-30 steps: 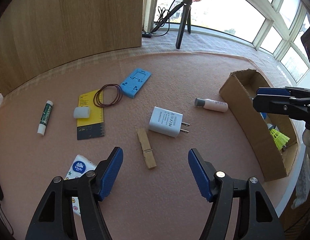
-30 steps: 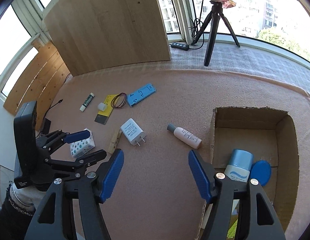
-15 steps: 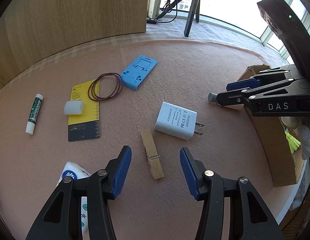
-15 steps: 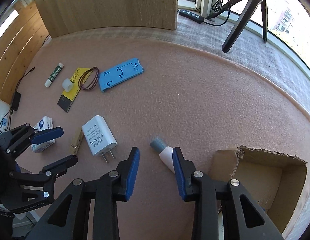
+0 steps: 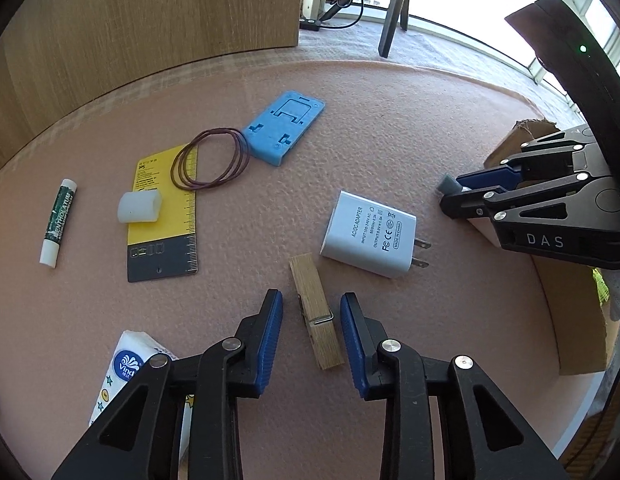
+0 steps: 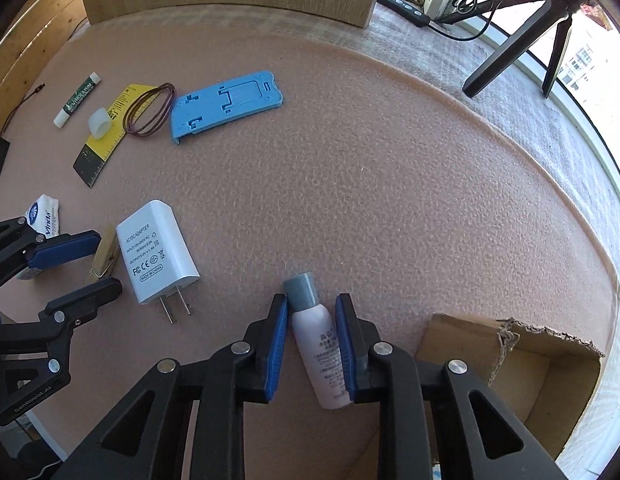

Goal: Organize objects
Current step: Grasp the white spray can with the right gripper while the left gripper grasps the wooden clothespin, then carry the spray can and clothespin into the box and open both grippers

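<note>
Left gripper (image 5: 312,320) straddles the flat wooden clothespin (image 5: 316,316) on the pink felt mat (image 5: 390,140), jaws just closing, gaps either side.

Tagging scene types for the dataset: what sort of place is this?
Probably a home sunroom or enclosed balcony set up for recording: curved windows wrap a table with a pink mat, a tripod stands on the sill, and household odds lie about, such as a charger and a clothespin.
</note>
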{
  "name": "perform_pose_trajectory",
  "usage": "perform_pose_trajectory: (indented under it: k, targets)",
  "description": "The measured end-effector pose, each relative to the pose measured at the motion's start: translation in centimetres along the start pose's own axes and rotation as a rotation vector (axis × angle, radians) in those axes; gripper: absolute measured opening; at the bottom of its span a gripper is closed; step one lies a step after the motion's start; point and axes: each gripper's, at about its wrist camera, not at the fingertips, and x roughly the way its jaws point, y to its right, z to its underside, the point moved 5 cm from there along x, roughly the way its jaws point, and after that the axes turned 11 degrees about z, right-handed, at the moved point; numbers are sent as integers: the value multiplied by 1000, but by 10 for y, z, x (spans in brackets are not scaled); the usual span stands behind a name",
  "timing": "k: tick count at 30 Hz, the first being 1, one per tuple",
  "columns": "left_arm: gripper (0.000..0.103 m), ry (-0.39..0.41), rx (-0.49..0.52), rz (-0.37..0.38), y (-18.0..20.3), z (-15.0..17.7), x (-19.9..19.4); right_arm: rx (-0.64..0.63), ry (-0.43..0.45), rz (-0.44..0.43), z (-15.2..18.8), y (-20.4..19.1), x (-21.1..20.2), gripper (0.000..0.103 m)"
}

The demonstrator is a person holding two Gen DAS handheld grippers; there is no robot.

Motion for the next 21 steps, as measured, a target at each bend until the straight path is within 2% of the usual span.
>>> perform_pose_trajectory:
  k: [3, 5, 12, 21]
  targets:
    - [16, 6, -15, -5, -5, -1, -1, 10, 6, -2, 2, -1, -2, 19]
    - [15, 11, -17, -5, -6, 0, -1, 17, 8, -10, 5, -2, -3, 19]
    - [14, 24, -31, 19, -4, 18, -8, 100, 38, -79, 27, -3, -10, 19]
    - [14, 28, -44, 76, 13, 53, -20, 263, 108, -187, 83, 5, -29, 18]
